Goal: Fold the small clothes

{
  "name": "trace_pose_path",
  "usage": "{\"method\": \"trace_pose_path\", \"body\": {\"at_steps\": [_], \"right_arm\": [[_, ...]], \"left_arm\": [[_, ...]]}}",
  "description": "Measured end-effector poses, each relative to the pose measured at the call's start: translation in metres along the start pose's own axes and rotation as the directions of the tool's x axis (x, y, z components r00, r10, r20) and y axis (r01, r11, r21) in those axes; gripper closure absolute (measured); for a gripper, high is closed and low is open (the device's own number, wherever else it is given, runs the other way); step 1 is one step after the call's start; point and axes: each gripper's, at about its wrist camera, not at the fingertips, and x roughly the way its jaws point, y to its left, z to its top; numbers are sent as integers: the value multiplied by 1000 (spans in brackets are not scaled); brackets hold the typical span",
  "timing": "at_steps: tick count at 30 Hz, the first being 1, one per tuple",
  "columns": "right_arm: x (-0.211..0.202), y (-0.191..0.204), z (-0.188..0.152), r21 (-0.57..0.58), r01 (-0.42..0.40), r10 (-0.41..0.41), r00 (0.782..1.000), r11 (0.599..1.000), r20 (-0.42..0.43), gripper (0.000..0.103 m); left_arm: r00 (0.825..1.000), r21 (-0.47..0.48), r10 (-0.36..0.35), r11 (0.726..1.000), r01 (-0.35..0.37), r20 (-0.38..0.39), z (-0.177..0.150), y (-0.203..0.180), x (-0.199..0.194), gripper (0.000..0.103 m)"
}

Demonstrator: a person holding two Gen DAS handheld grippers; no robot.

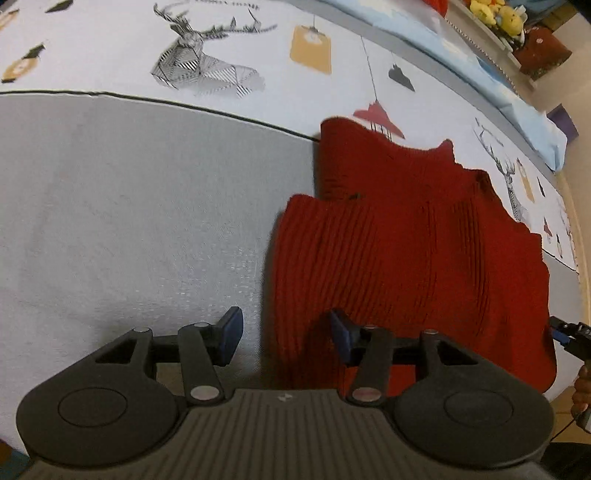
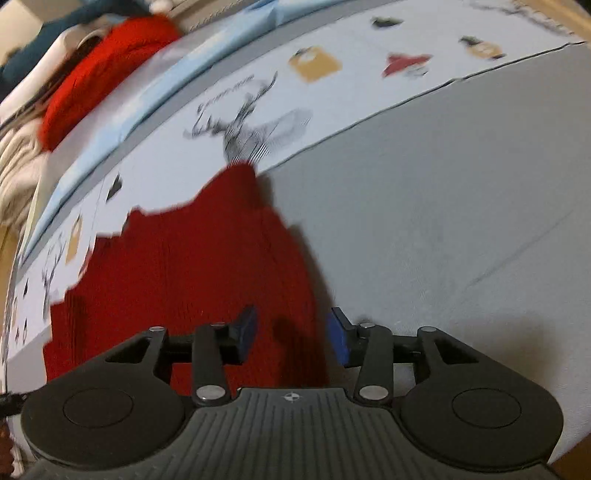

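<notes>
On the bed: a red ribbed knit garment lies flat on a grey bed sheet, its far part reaching onto a pale printed cover.
Garment shape: the near left part is folded over as 1 upper layer with a straight left edge; another layer shows beyond it, with a jagged far edge.
Garment in right view: the same red knit fills the lower left, its right edge running down between the 2 blue pads.
Left gripper: fingers apart, nothing clamped; the left blue pad hangs over bare grey sheet, the right pad over the knit's near left edge. Whether the pads touch the cloth I cannot tell.
Right gripper: fingers apart, nothing clamped; the left pad is over red knit, the right pad over grey sheet just beside the garment's edge.
Right gripper seen from left view: a black and blue tip shows at the far right edge, near the garment's near right corner, with part of a hand below it.
Printed cover: stag heads, hanging lanterns, tags in mustard, red and black.
Background, left view: yellow plush toys on a ledge beyond a light blue strip.
Background, right view: a bright red cloth in a blurred pile at the upper left.
</notes>
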Motion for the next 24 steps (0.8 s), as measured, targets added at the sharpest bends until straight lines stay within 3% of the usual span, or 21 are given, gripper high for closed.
{"method": "trace_pose_path", "body": {"at_steps": [3, 5, 6, 7, 8, 11, 13, 16, 21, 23, 24], "right_arm": [[11, 4, -3, -37, 30, -31, 999, 999, -24, 58], [16, 5, -2, -41, 28, -29, 999, 999, -19, 58], [16, 6, 0, -42, 26, -26, 1000, 999, -5, 59], [16, 7, 1, -46, 25, -25, 1000, 999, 7, 69], [16, 6, 3, -50, 20, -19, 1000, 999, 19, 92], [11, 10, 8, -59, 9, -6, 999, 998, 50, 93], [-8, 10, 13, -46, -12, 18, 991, 999, 130, 94], [-50, 6, 20, -5, -115, 111, 950, 993, 292, 94], [-78, 19, 22, -117, -76, 124, 865, 990, 485, 94], [-78, 25, 24, -143, -54, 122, 843, 988, 523, 94], [-74, 30, 26, -157, -34, 115, 835, 987, 539, 94]], "left_arm": [[1000, -10, -16, 1000, 16, 9, 1, 0, 7, 51], [1000, 4, -14, 1000, 14, 24, 2, -3, 10, 70], [999, 16, -14, 1000, 14, 34, 2, -5, 8, 85], [999, 29, -11, 1000, 9, 50, 2, -7, 6, 91], [997, 42, -15, 999, 12, 72, 3, -9, 2, 92], [984, 81, -28, 997, 14, 174, 5, -15, -19, 93], [960, 125, -47, 992, 12, 278, 4, -21, -41, 94], [907, 143, -66, 990, 6, 416, 5, -29, -65, 94], [821, 93, -27, 995, -32, 570, 16, -37, -76, 94], [814, 101, 8, 991, -82, 580, 20, -45, -67, 94], [825, 98, 30, 990, -103, 565, 24, -49, -58, 94]]}}
